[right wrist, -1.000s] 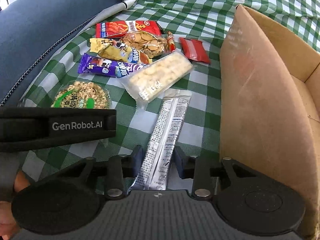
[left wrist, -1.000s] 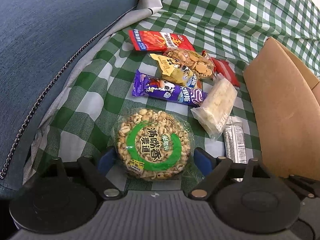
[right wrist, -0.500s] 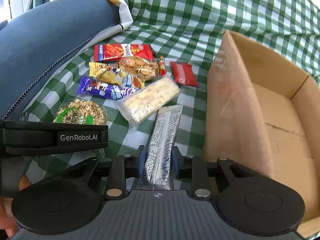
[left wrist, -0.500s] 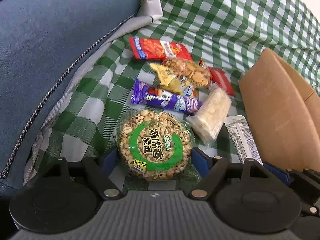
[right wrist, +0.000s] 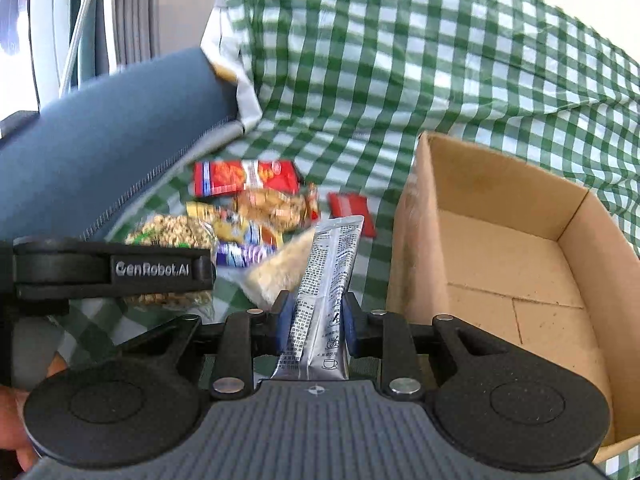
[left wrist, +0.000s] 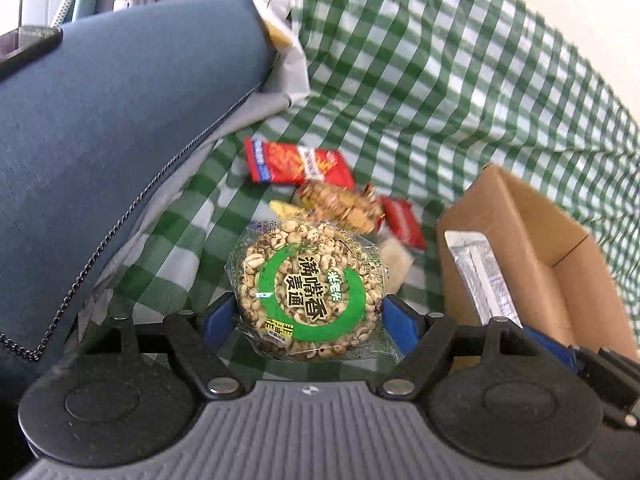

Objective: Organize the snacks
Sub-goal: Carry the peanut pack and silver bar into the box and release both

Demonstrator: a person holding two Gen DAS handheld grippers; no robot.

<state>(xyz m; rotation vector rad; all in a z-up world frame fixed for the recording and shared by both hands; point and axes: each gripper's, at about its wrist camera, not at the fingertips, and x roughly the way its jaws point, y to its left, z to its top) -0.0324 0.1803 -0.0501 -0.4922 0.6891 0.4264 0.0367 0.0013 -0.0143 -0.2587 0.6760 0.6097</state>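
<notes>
Only right wrist shows the cardboard box [right wrist: 500,184] floor.

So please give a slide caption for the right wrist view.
Right gripper holding silver sachet beside empty cardboard box.

Left hand-held gripper [left wrist: 308,316]: black linkage arms, silver rivets, blue pads, grey ribbed body, round black discs. Right hand-held gripper [right wrist: 316,320]: same build. White "GenRobot.AI" lettering on left gripper's black side.
</notes>
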